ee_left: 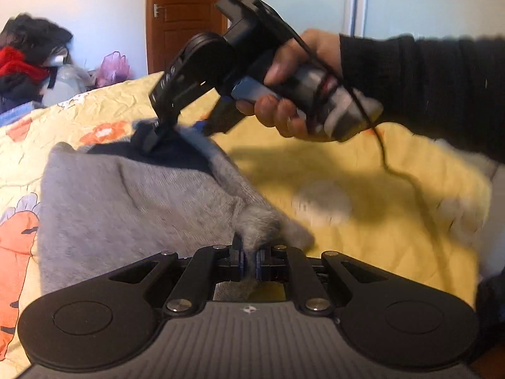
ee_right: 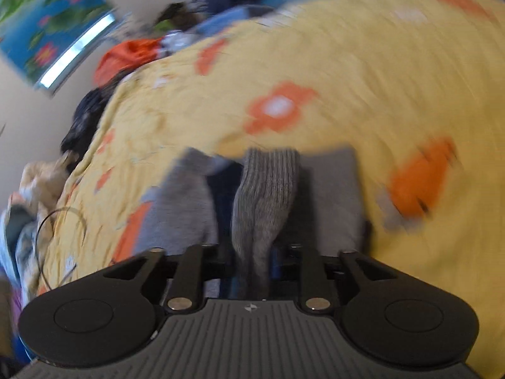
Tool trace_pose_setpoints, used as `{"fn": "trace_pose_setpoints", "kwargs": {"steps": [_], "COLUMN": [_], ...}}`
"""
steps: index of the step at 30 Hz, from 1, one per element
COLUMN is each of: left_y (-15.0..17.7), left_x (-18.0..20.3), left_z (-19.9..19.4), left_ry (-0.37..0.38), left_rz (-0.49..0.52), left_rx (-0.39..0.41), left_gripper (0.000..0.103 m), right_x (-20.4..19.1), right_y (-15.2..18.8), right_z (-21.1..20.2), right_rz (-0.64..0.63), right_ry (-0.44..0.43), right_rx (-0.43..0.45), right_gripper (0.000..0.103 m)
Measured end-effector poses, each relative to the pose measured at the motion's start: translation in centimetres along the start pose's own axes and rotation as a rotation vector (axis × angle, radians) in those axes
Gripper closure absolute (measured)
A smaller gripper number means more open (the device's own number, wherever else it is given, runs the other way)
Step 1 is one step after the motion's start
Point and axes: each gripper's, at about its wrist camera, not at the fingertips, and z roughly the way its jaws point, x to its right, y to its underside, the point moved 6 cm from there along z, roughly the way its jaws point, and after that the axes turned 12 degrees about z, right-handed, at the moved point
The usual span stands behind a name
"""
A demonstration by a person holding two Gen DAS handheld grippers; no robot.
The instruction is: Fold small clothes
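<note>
A grey knit sweater (ee_left: 126,202) with a dark navy neck (ee_left: 176,154) lies spread on the yellow bed. My left gripper (ee_left: 249,260) is shut on a bunched grey edge of it at the near side. My right gripper (ee_left: 164,140), held by a hand in a black sleeve, comes down at the navy neck. In the right wrist view the sweater's ribbed grey cuff (ee_right: 268,183) runs up out of my right gripper (ee_right: 252,263). It narrows between the jaws and stays sharp while the bed blurs, so the gripper is shut on it.
The yellow quilt (ee_left: 347,164) with orange flowers covers the bed. Piled clothes (ee_left: 28,60) and a pink bag (ee_left: 113,66) sit at its far edge before a brown door (ee_left: 186,15). A black cable (ee_left: 385,151) hangs from the right hand. More clothes (ee_right: 126,57) lie beside the bed.
</note>
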Motion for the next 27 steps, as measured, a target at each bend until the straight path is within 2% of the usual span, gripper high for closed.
{"fn": "trace_pose_setpoints", "kwargs": {"steps": [2, 4, 8, 9, 10, 11, 12, 13, 15, 17, 18, 20, 22, 23, 24, 25, 26, 27], "left_y": [0.0, -0.2, -0.8, -0.6, -0.6, -0.6, -0.8, -1.1, -1.8, -2.0, -1.9, -1.1, -1.0, -1.0, -0.9, -0.7, -0.2, 0.5], "left_x": [0.2, 0.1, 0.0, 0.5, 0.7, 0.8, 0.9, 1.1, 1.2, 1.3, 1.3, 1.0, 0.7, 0.5, 0.3, -0.5, -1.3, -2.6], "left_z": [-0.1, -0.1, 1.0, 1.1, 1.0, 1.2, 1.1, 0.8, 0.8, 0.9, 1.5, 2.7, 2.2, 1.6, 0.8, -0.2, -1.1, -2.1], "left_ry": [-0.014, -0.021, -0.033, -0.033, -0.03, -0.023, -0.016, -0.012, 0.003, 0.008, 0.009, 0.01, 0.02, 0.039, 0.059, 0.074, 0.069, 0.041], "left_rz": [0.025, 0.03, 0.033, 0.028, 0.018, 0.005, -0.002, -0.002, 0.003, 0.004, 0.0, -0.025, -0.034, -0.034, -0.033, -0.034, -0.038, -0.051], "left_rx": [-0.003, -0.013, -0.045, -0.051, -0.057, -0.062, -0.062, -0.056, -0.036, -0.025, -0.037, -0.071, -0.04, -0.034, -0.019, 0.005, 0.021, 0.032], "left_gripper": [0.097, 0.097, 0.097, 0.097, 0.097, 0.097, 0.097, 0.097, 0.097, 0.097, 0.097, 0.097, 0.094, 0.093, 0.092, 0.088, 0.085, 0.074], "right_x": [1.1, 1.2, 0.0, -0.3, -0.8, -1.3, -1.5, -1.7, -2.2, -1.4, -0.7, 1.1, 2.5, 2.9, 3.1, 3.3, 3.6, 3.8], "right_y": [0.1, -0.3, -1.6, -1.7, -1.7, -1.3, -1.0, -0.9, -1.4, -2.8, -3.3, -3.3, -2.7, -2.4, -2.3, -2.2, -2.1, -1.9], "right_z": [-0.3, -0.3, 1.1, 1.6, 2.2, 2.8, 3.0, 2.8, 1.1, -1.1, -1.3, -0.4, 0.5, 0.2, -0.5, -1.6, -2.8, -3.9], "right_rz": [0.072, 0.097, 0.047, 0.027, -0.018, -0.074, -0.119, -0.163, -0.196, -0.168, -0.147, -0.108, -0.053, -0.018, 0.017, 0.051, 0.08, 0.096], "right_ry": [-0.103, -0.155, -0.123, -0.109, -0.094, -0.077, -0.053, -0.039, -0.078, -0.132, -0.126, -0.099, -0.069, -0.099, -0.145, -0.185, -0.216, -0.236], "right_rx": [0.021, 0.036, 0.044, 0.043, 0.043, 0.026, 0.021, 0.029, 0.067, 0.12, 0.133, 0.102, 0.072, 0.079, 0.101, 0.138, 0.187, 0.235], "right_gripper": [0.055, 0.043, 0.039, 0.042, 0.063, 0.079, 0.085, 0.085, 0.085, 0.086, 0.086, 0.086, 0.073, 0.071, 0.062, 0.045, 0.035, 0.021]}}
